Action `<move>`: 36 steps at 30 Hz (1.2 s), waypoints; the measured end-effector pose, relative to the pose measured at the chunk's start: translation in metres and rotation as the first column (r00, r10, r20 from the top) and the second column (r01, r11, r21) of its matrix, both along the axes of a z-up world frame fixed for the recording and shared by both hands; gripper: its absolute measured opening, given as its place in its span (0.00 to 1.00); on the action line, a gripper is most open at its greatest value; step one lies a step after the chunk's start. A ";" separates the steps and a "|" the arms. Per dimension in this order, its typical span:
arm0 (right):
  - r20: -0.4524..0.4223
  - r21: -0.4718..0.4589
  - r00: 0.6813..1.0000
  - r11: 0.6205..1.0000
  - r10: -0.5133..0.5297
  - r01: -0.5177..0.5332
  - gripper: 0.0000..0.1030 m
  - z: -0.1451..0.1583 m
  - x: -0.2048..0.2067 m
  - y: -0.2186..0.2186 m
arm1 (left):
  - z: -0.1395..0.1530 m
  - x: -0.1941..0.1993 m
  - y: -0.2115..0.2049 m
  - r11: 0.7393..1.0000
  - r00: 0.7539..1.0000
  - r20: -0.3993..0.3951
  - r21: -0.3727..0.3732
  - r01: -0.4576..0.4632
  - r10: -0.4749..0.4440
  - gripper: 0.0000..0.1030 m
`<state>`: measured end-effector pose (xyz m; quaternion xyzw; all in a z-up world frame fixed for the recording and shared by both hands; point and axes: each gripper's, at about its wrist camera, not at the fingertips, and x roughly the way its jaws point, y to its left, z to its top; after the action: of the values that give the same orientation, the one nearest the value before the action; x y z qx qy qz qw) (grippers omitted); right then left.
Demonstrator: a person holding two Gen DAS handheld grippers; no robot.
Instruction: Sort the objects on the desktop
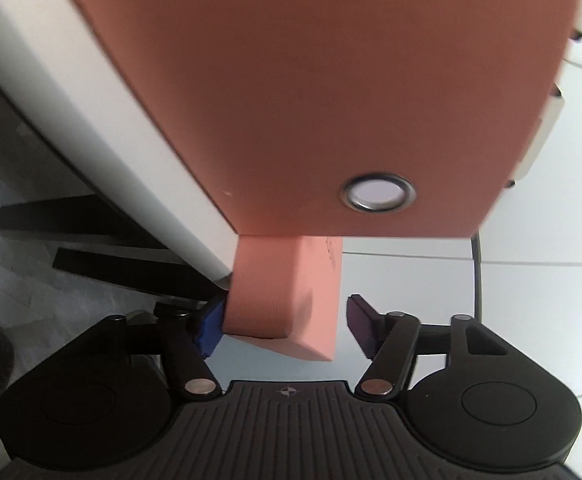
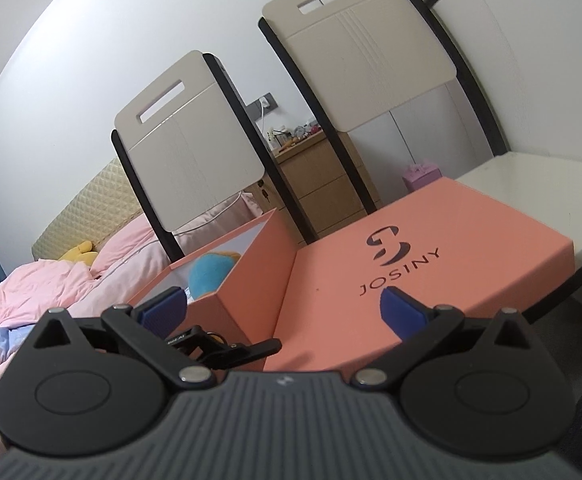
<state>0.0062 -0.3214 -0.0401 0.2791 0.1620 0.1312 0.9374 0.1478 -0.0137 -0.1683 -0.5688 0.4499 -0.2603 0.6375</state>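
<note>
Box (image 2: pixel 211 280) is sitting open on the desk just left of my spread, empty right claw (image 2: pixel 283 312), its lid (image 2: pixel 431 256) lying flat straight ahead, long side running away, while my left claw (image 1: pixel 283 324), spread around the box's corner (image 1: pixel 283 300), is hanging nearer.

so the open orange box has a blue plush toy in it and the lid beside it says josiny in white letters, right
Not quite. In the right wrist view the JOSINY lettering on the lid is dark, not white. The open orange box does hold a blue plush toy.
</note>
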 end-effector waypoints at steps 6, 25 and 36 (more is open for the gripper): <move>-0.010 -0.012 1.000 1.000 -0.026 0.026 1.00 -0.003 0.002 -0.001 | -0.007 -0.005 0.001 1.000 1.000 -0.027 -0.017 -0.016 0.016 0.45; -0.071 0.002 0.995 0.997 -0.075 0.076 1.00 0.002 0.002 -0.096 | -0.001 -0.070 0.016 0.996 0.998 0.023 -0.057 0.064 -0.062 0.40; -0.382 0.089 0.916 0.992 0.119 -0.092 1.00 -0.059 0.061 -0.208 | -0.006 -0.110 0.027 0.994 0.995 0.038 -0.060 0.091 -0.089 0.40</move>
<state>0.0673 -0.5296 -0.0991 0.3226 0.3538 0.1297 0.8683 0.0379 0.0133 -0.1741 -0.5628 0.4556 -0.3123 0.6150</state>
